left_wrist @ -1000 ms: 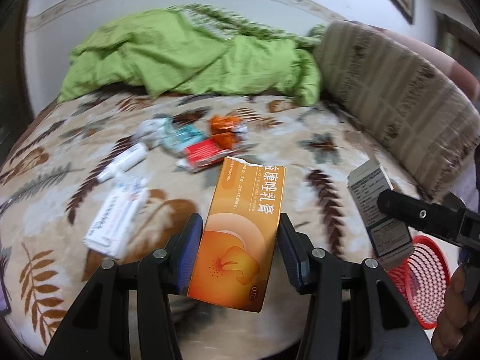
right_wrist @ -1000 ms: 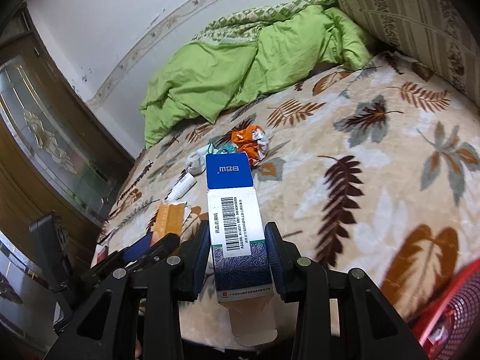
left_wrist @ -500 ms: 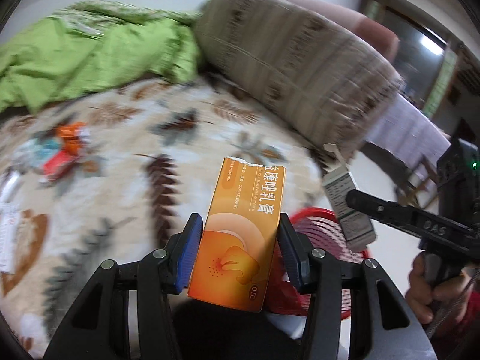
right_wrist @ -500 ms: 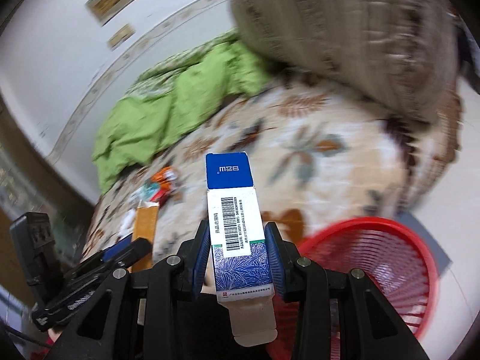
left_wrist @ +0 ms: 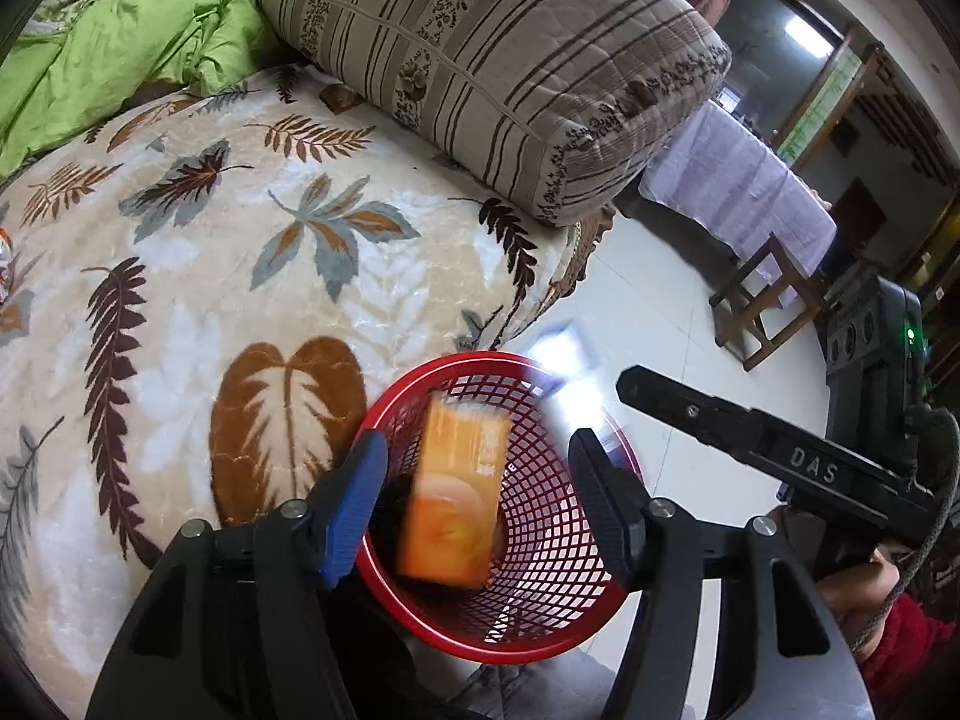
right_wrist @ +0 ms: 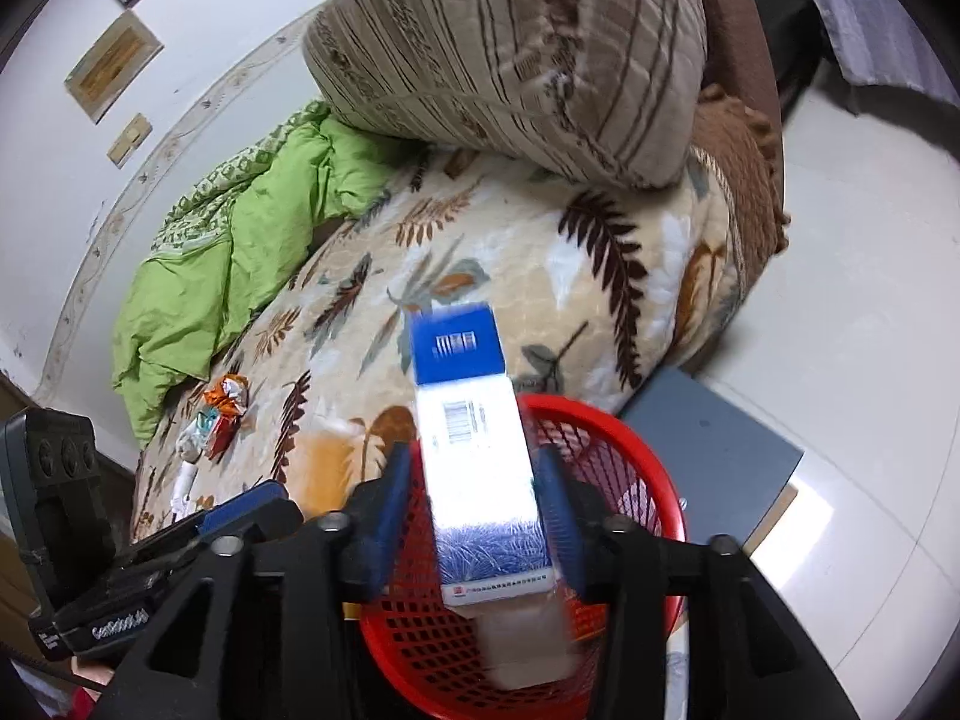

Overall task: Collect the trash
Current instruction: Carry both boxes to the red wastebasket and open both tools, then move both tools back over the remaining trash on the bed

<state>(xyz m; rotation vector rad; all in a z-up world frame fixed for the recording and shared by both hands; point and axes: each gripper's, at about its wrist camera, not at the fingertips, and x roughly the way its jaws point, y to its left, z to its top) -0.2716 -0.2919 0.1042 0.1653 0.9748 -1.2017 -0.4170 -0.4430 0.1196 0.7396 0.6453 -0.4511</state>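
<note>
My left gripper (left_wrist: 480, 498) is open above the red mesh basket (left_wrist: 540, 624). The orange box (left_wrist: 456, 498) is blurred and falling free between its jaws into the basket. My right gripper (right_wrist: 477, 510) has its jaws parted; the blue and white box (right_wrist: 474, 450), blurred, slips down between them over the basket (right_wrist: 636, 462). In the left wrist view that box is a white blur (left_wrist: 564, 372) at the basket's far rim. More trash (right_wrist: 219, 414) lies far left on the bed.
The basket stands on the tiled floor beside the leaf-patterned bed (left_wrist: 240, 276). A big striped pillow (left_wrist: 492, 60) and a green quilt (right_wrist: 240, 240) lie on the bed. A grey panel (right_wrist: 714, 444) lies behind the basket. A wooden stool (left_wrist: 768, 300) stands further off.
Both grippers swung from over the bed to above the red basket. Both jaws have opened, and the orange box and the blue and white box are dropping.
</note>
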